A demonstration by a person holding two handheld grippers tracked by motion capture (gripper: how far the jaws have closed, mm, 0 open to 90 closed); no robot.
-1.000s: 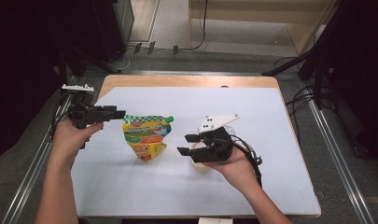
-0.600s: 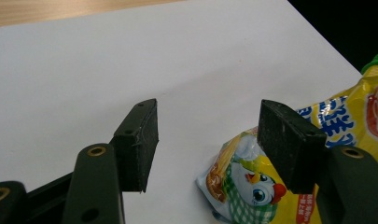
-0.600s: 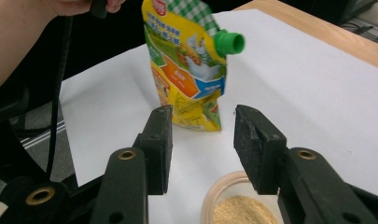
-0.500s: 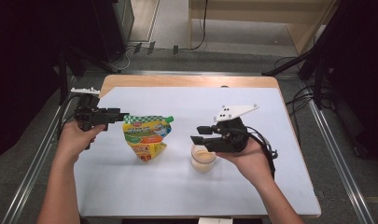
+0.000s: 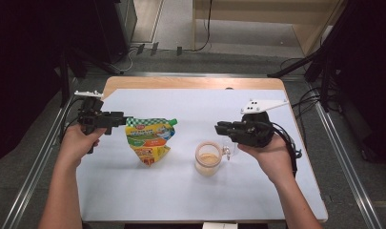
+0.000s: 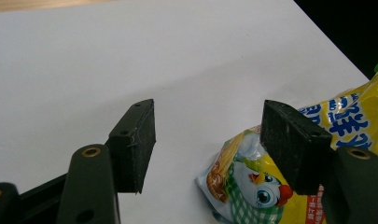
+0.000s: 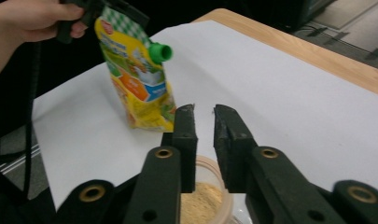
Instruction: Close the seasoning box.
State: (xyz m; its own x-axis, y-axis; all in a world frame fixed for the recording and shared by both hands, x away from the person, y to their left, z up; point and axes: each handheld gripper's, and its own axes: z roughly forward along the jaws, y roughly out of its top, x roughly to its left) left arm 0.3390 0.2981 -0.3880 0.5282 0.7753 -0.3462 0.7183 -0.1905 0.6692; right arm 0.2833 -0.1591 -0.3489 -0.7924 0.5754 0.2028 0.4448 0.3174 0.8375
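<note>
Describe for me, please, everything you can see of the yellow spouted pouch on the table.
The pouch is a soft, glossy foil-like bag, mostly yellow, with a green-and-white chequered band, a cartoon chick, printed characters and a green spout at one top corner, seemingly uncapped. It sits on the white sheet, left of the jar and apart from it. The left gripper meets its top edge; whether it grips cannot be told. The right gripper is clear of it.

**Pouch print barely legible**

The yellow pouch carries large blue characters at the 2 o'clock corner of the left gripper view, cut off by the jaw and the frame edge; they cannot be made out. A cartoon chick is printed below them.
</note>
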